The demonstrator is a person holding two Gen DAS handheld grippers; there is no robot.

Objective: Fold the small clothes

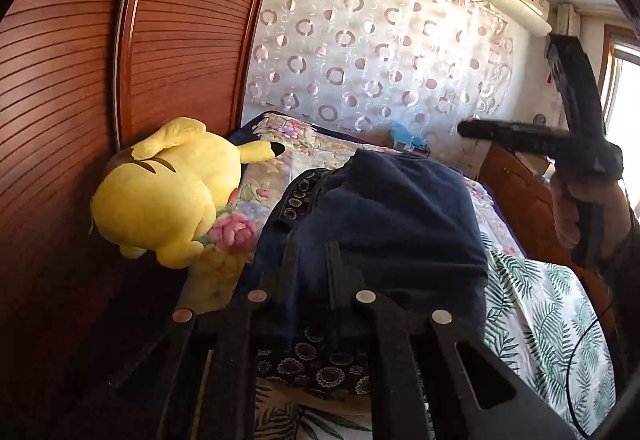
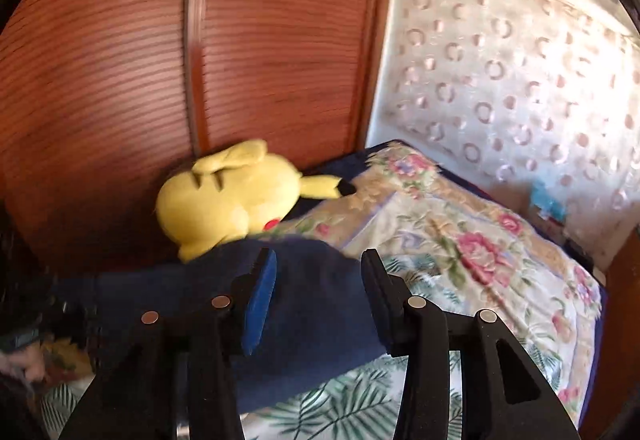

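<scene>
At the far left I see the slatted wooden wardrobe (image 1: 80, 120), with the yellow plush toy (image 1: 168, 192) lying against it on the floral quilt (image 1: 304, 144). Next comes my left gripper (image 1: 312, 260), clenched on the navy garment (image 1: 380, 208), which is bunched up on the bed, its patterned lining showing below my fingers. Further right, my right gripper (image 2: 318, 296) hovers above the same cloth with its jaws spread apart, touching nothing. The leaf-print sheet (image 1: 540, 312) lies underneath, circle-patterned curtain (image 1: 380, 40) behind.
</scene>
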